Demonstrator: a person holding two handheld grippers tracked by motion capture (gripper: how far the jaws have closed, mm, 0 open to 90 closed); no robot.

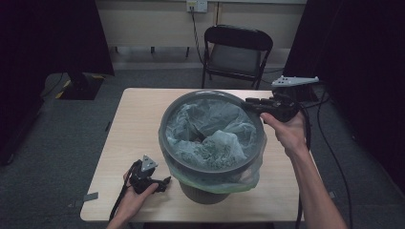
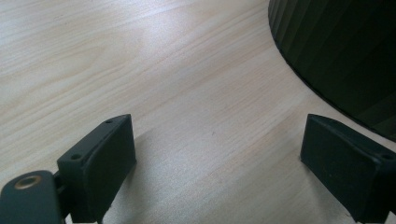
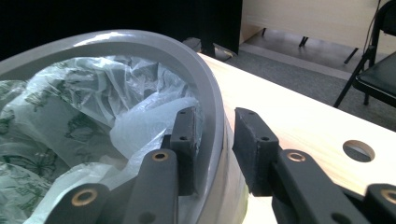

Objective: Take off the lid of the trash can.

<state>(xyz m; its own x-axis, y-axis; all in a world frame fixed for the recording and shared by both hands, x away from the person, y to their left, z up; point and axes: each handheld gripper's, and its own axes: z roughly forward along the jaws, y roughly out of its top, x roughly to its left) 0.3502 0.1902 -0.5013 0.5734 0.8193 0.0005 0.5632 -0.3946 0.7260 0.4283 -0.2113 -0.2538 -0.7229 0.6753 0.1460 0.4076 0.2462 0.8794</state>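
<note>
One round grey plastic bin (image 1: 210,143) is seen near the middle of the table (image 1: 138,124), its smooth, thick rim ring (image 3: 187,60) set over one thin, crinkled, translucent bag (image 1: 210,131) whose greenish edge hangs out below the ring. The bin's outer wall is dark and finely ribbed. The right gripper (image 3: 215,140) is placed astride the far right part of the rim, one black pad inside against the bag and one outside; the jaws are narrowed around the rim, though whether both pads press on it cannot quite be made out. The left gripper (image 2: 217,158) is rested on the pale wood-grain tabletop just beside the bin's base, its jaws spread wide with nothing between. One black folding chair (image 1: 237,50) is seen beyond the table.
</note>
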